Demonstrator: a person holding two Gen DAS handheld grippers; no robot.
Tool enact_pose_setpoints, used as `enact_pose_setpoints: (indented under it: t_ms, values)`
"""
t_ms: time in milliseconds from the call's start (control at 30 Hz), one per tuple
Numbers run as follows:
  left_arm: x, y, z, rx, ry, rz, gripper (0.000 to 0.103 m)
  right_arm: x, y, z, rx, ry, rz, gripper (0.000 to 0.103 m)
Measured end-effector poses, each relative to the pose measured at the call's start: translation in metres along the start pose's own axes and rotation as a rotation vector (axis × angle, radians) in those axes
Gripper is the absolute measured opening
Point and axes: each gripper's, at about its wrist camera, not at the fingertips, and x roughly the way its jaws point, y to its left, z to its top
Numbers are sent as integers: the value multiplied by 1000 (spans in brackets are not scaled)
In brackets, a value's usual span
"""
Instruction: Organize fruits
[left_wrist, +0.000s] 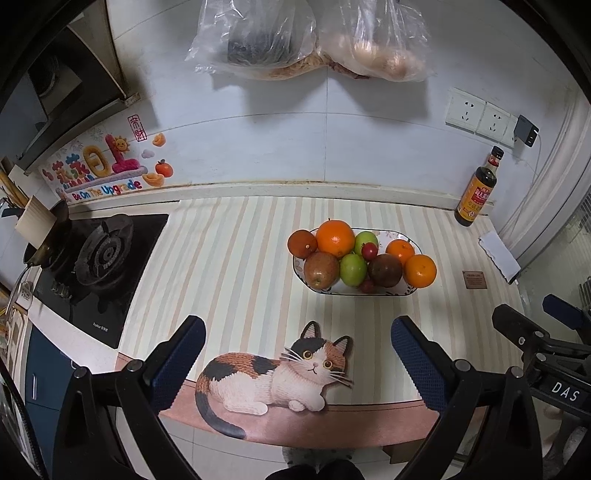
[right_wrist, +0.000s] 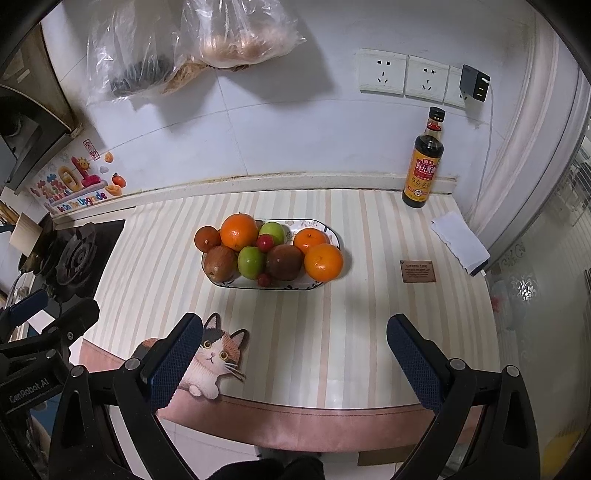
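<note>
All the fruit I can see sits heaped in the plate (left_wrist: 413, 246), which rests on the striped surface (left_wrist: 229, 266) toward its back edge, right of the middle. None lies loose on the surface. My left tongs (left_wrist: 297, 363) hang spread wide and empty over the front edge, above the cat mat (left_wrist: 273, 373); my right tongs (right_wrist: 293, 363) are spread and empty too, further toward the front right corner. Fruit gathered like this fits either a pile waiting to be sorted or a tidy-up already finished, so I won't commit to a reach. If I do handle any piece, the heap needs care: the big orange (left_wrist: 335, 238) rides on top at the plate's left end, and a brown fruit (left_wrist: 302, 243) overhangs the rim beside it, so a nudge there could roll something off toward the stove (left_wrist: 105, 254). The small red ones (left_wrist: 369, 251) are wedged between the green fruit (left_wrist: 354, 269) and would be fiddly to pinch. I would come down from above, take round fruit across its widest part, squeeze gently, and work from the top and outer pieces inward, keeping clear of the bottle (left_wrist: 476, 192) in the back right corner.
</note>
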Motion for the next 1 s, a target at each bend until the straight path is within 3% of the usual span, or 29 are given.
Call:
enact_pose_setpoints:
  t_ms: [1000]
  values:
    - [0,5,-4,-5,15,-11,103,-2,0,-1,-9,21,5,102]
